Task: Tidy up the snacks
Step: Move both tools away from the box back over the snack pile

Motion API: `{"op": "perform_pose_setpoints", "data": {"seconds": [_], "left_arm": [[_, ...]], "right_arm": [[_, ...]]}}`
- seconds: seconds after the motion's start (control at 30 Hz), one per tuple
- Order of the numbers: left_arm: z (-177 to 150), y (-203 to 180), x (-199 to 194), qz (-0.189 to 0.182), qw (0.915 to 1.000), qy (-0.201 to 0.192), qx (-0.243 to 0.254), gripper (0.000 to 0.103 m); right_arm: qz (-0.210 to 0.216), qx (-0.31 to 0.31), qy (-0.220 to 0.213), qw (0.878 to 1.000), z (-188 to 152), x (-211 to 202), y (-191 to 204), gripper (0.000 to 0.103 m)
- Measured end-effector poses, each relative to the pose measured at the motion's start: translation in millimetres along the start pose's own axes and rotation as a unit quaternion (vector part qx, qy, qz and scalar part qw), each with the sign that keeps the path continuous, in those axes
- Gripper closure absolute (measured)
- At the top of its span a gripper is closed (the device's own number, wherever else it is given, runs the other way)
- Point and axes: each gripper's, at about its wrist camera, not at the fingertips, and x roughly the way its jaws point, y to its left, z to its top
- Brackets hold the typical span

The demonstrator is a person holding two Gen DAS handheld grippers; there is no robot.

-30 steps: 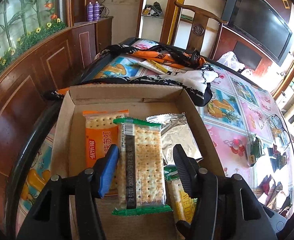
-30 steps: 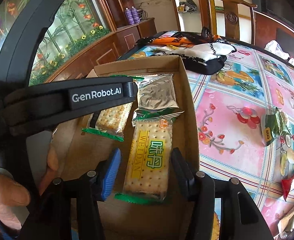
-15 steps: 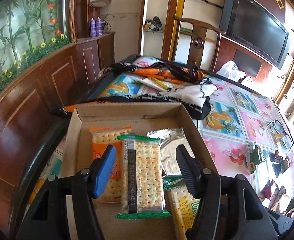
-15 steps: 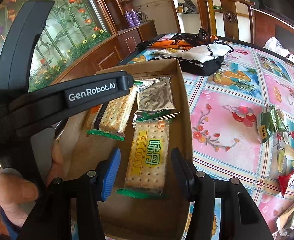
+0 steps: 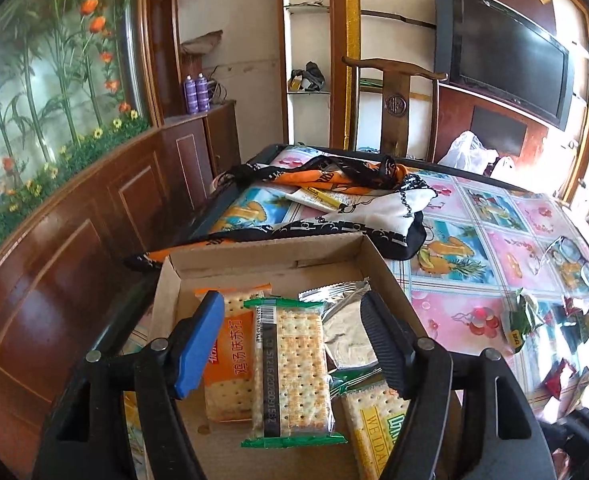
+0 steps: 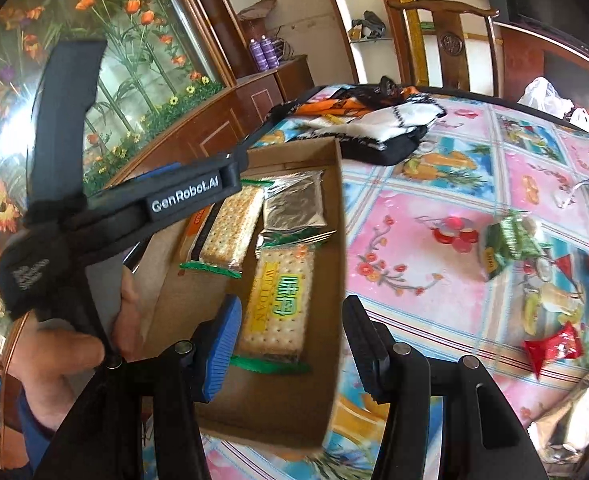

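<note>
From the left wrist camera: the left tool (image 5: 288, 338) hangs above a shallow cardboard box (image 5: 262, 254) at the near left edge of the worktop (image 5: 506, 240). Its jaws are spreading apart and grip nothing; a green-edged cracker pack (image 5: 290, 372) lies flat in the box below the gap. An orange cracker pack (image 5: 230, 360) lies to its left, partly under it, a silver foil pack (image 5: 346, 332) to its right, and a yellow-labelled cracker pack (image 5: 378, 420) at the near right. Beyond the box a black, white and orange cloth bag (image 5: 354, 208) rests on the patterned cover.

From the right wrist camera: the right tool (image 6: 290, 344) hovers over the box's near end, jaws apart and empty, the yellow-labelled pack below them. A hand (image 6: 70, 356) grips the left tool at far left. Loose snack packets, one green (image 6: 510, 240) and one red (image 6: 554, 346), lie on the worktop to the right.
</note>
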Motion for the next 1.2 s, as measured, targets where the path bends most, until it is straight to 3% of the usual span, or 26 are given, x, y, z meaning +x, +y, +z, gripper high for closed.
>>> {"op": "perform_pose_setpoints", "data": {"seconds": [0.37, 0.6, 0.7, 0.8, 0.93, 1.13, 1.2], "left_arm": [[-2.3, -16.6, -3.7, 0.020, 0.9988, -0.019, 0.040, 0.029], [-6.3, -28.0, -13.1, 0.003, 0.9983, -0.031, 0.048, 0.029], [-7.6, -37.2, -21.9, -0.026, 0.9974, -0.041, 0.054, 0.029], [-9.2, -48.3, -32.4, -0.080, 0.9942, -0.042, 0.059, 0.029], [-15.1, -78.0, -39.4, -0.172, 0.9835, 0.002, 0.056, 0.029], [-34.7, -155.6, -47.2, -0.236, 0.9643, 0.054, 0.107, 0.029], [-42.5, -181.3, -44.0, -0.241, 0.9588, 0.075, 0.130, 0.029]], "right_arm": [[-0.020, 0.033, -0.012, 0.999, -15.4, -29.6, -46.2, 0.046], [-0.070, 0.087, -0.068, 0.991, -21.4, -83.1, -107.4, 0.047], [-0.111, 0.113, -0.089, 0.983, -26.9, -103.8, -136.1, 0.047], [-0.125, 0.152, -0.104, 0.975, -29.7, -119.0, -165.3, 0.047], [-0.124, 0.207, -0.101, 0.965, -32.7, -129.1, -201.1, 0.047], [-0.114, 0.254, -0.103, 0.955, -39.5, -144.5, -227.7, 0.047], [-0.109, 0.271, -0.101, 0.951, -42.8, -148.0, -234.9, 0.047]]}}
